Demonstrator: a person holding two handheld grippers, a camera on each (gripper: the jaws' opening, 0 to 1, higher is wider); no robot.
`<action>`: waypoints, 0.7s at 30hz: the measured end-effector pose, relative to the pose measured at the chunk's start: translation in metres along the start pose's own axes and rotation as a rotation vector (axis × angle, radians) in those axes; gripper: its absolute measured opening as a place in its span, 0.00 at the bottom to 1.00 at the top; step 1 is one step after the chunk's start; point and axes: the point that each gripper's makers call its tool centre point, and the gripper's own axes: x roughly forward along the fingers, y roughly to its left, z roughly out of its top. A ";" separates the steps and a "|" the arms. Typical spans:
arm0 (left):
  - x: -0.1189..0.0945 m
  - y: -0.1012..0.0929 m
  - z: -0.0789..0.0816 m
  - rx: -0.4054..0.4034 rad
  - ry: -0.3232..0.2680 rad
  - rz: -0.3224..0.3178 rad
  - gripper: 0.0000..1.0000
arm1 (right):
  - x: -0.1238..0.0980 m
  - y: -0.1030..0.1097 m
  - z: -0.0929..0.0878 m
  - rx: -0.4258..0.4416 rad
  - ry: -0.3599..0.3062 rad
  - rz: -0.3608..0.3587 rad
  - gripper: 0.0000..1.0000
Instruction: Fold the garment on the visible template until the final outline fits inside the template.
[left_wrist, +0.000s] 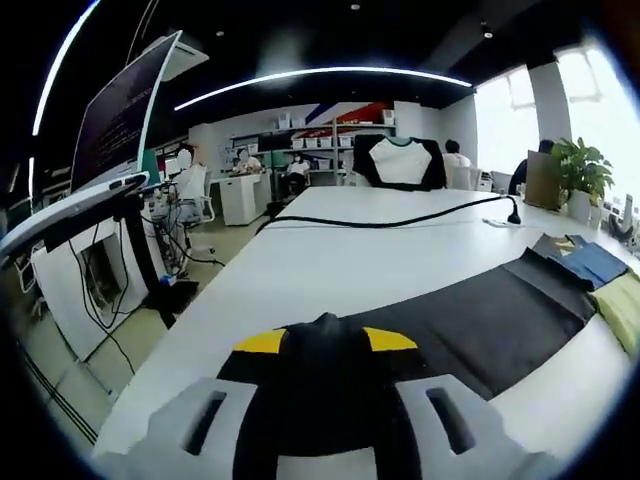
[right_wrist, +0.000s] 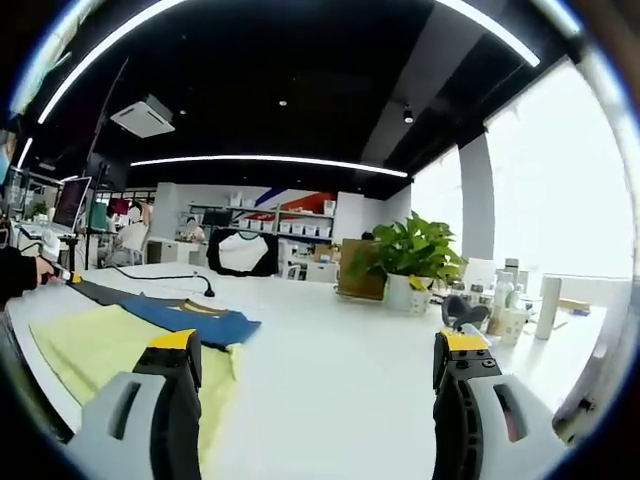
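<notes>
The black garment (left_wrist: 480, 320) lies flat across the white table (left_wrist: 330, 260), a dark, matte stretch of cloth running from my left claw (left_wrist: 325, 345) out toward the far right. My left claw is pinching its near edge: the fabric bunches up in a dark hump between the yellow-tipped jaws, which are pressed in on it. Past the black cloth's far end lie a blue garment (left_wrist: 590, 262) and a pale yellow-green one (left_wrist: 620, 305).

In the right gripper view those layers (right_wrist: 190, 318) sit to the left on the table (right_wrist: 340, 370), yellow-green nearest, blue and black beyond. My right claw (right_wrist: 320, 360) is spread wide, holding nothing, over smooth bare tabletop. A leafy potted plant (right_wrist: 412, 262) stands further back.
</notes>
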 end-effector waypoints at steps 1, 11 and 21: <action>0.001 -0.002 0.001 0.007 0.004 -0.007 0.19 | 0.000 -0.002 0.000 0.000 0.003 -0.003 0.99; 0.003 -0.006 0.000 0.098 0.066 0.005 0.03 | -0.001 -0.009 -0.004 -0.020 0.002 -0.016 0.99; -0.001 -0.004 0.011 -0.193 0.070 -0.012 0.02 | -0.001 -0.011 -0.008 0.005 -0.003 -0.017 0.99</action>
